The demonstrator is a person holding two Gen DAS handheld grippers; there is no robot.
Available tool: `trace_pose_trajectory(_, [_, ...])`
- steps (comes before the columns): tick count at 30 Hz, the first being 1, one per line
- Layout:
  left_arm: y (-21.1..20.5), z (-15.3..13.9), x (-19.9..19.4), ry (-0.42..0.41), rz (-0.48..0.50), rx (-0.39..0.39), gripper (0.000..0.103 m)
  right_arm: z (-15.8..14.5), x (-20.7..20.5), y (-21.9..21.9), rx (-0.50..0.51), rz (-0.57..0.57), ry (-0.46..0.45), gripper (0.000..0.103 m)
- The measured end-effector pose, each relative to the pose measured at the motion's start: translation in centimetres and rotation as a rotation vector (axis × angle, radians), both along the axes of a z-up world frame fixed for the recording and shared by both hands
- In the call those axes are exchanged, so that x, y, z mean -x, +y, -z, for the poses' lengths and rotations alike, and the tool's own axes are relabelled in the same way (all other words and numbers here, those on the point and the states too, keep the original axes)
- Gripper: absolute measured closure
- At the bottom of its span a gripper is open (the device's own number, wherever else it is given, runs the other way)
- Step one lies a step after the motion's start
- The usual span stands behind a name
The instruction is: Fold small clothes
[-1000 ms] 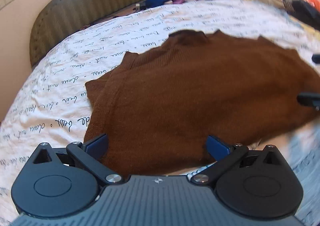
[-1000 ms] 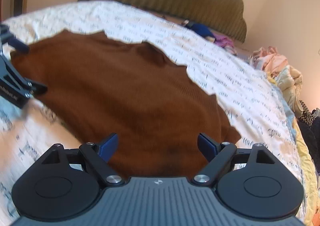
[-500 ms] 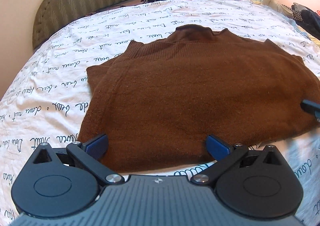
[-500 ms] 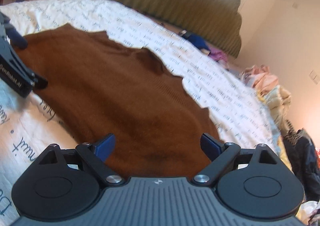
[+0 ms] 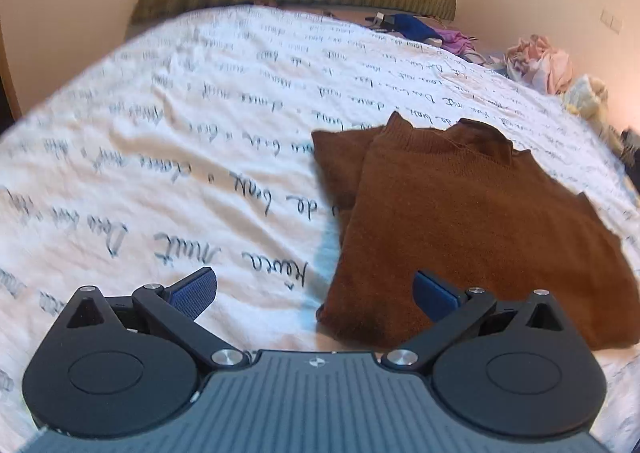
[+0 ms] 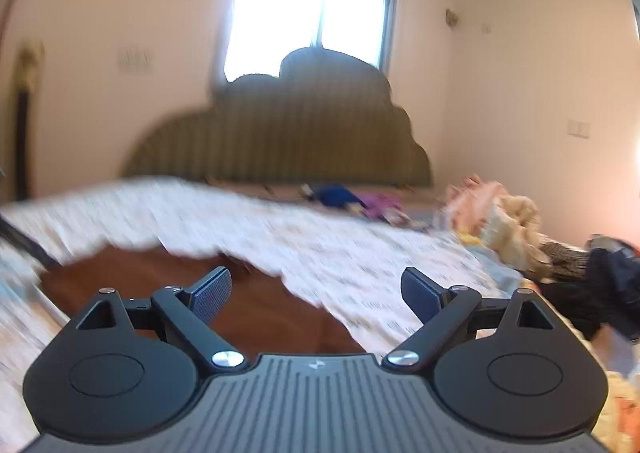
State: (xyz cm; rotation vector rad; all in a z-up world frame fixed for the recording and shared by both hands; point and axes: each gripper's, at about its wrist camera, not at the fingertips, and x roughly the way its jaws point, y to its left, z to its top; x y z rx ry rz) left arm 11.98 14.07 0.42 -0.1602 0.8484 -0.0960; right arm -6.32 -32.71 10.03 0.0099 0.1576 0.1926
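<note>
- One brown sweater (image 5: 472, 237) lies flat on the bedsheet (image 5: 168, 157), filling the right half of the left wrist view, its collar toward the upper right and a sleeve tucked under along its left side.
- Both tongs are free of it: the left gripper (image 5: 316, 291) has its jaws spread wide over the sweater's near left corner, one pad above bare sheet, the other above the knit, nothing between them.
- We see the right gripper (image 6: 316, 293) equally wide and empty, aimed almost level at the headboard (image 6: 280, 141), with the sweater only in the lower left of its blurred view.
- We judge the fold part done, with another fold still to make.
- To do it well, we would bring the right gripper back down to the hem, pinch every layer at the near corners, then lift low and even so the tucked sleeve does not slide out.
- Loose clothes (image 5: 536, 65) piled at the upper right edge sit well apart from our work.
</note>
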Motion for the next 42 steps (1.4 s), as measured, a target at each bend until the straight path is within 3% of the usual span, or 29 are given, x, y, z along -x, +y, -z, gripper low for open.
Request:
trace_pose_trajectory(1, [0.3,0.4,-0.1,0.019,0.008,0.036,0.000,-0.5,0.3,-1.0,-0.080,-0.028,-0.004,0.009])
trace_pose_trajectory(2, [0.4,0.9,-0.2,0.036,0.020,0.073,0.000,-0.7,0.2,-2.0,-0.168,-0.071,0.029,0.002])
trace_pose_trajectory(4, [0.2,1.6,-0.3,0.053,0.048,0.133,0.000,0.3,-1.4,-3.4,-0.332,-0.151,0.161,0.000])
trace_pose_trajectory(6, [-0.1,1.9,-0.1,0.043,0.068,0.153,0.002,3.4,-4.4,-4.1,-0.503,-0.219,0.374,0.000])
trace_pose_trajectory(8, [-0.3,2.1,-0.3,0.043,0.082,0.175,0.003,7.4,-7.2,-3.7,-0.579,-0.186,0.563,0.000])
trace_pose_trajectory(11, [0.1,2.2,-0.8,0.052,0.084,0.241,0.009,12.5,-9.4,-3.1,-0.655,-0.082,0.724,0.000])
trace_pose_trajectory(13, [0.4,2.3,-0.9,0.057,0.088,0.285,0.016,15.1,-9.3,-3.0,-0.799,-0.080,0.758,0.000])
trace_pose_trajectory(16, [0.5,2.7,-1.2,0.066,0.088,0.336,0.035,15.7,-9.1,-2.2,-0.895,-0.078,0.707,0.000])
trace_pose_trajectory(17, [0.4,2.9,-1.3,0.068,0.080,0.341,0.045,15.7,-9.4,-1.9,-0.916,-0.073,0.689,0.000])
trace_pose_trajectory(18, [0.3,3.0,-1.4,0.070,0.070,0.342,0.060,15.8,-9.7,-1.8,-0.920,-0.062,0.674,0.003])
trace_pose_trajectory(19, [0.2,3.1,-1.5,0.077,0.062,0.344,0.066,16.0,-10.2,-1.5,-0.911,-0.048,0.669,0.009])
trace_pose_trajectory(20, [0.2,3.3,-1.6,0.088,0.056,0.352,0.087,16.3,-10.7,-1.3,-0.905,-0.021,0.676,0.031])
trace_pose_trajectory(21, [0.2,3.4,-1.7,0.106,0.054,0.368,0.093,16.7,-11.3,-1.3,-0.911,0.016,0.694,0.071])
trace_pose_trajectory(22, [0.3,3.5,-1.6,0.109,0.042,0.376,0.093,17.2,-11.5,-1.3,-0.924,0.042,0.714,0.089])
trace_pose_trajectory(23, [0.3,3.4,-1.4,0.102,0.032,0.370,0.093,17.9,-11.7,-1.4,-0.952,0.054,0.712,0.096])
trace_pose_trajectory(30, [-0.4,0.8,2.0,0.060,0.028,0.341,0.093,15.0,-8.0,-3.0,-0.841,0.119,0.611,0.098])
trace_pose_trajectory(33, [-1.3,0.4,4.2,0.057,0.060,0.331,0.093,14.0,-7.2,-3.6,-0.783,0.119,0.613,0.098])
trace_pose_trajectory(37, [-2.7,1.8,5.0,0.082,0.097,0.231,0.091,14.6,-7.2,-3.6,-0.706,0.120,0.693,0.097])
trace_pose_trajectory(40, [-1.9,2.0,5.5,0.096,0.084,0.218,0.080,14.4,-6.8,-3.4,-0.626,0.151,0.717,0.092])
trace_pose_trajectory(41, [-1.4,1.5,5.8,0.083,0.074,0.204,0.067,13.8,-6.3,-3.3,-0.590,0.174,0.705,0.089])
trace_pose_trajectory(42, [-1.2,1.0,6.1,0.065,0.054,0.171,0.048,13.1,-6.0,-3.2,-0.544,0.211,0.683,0.083])
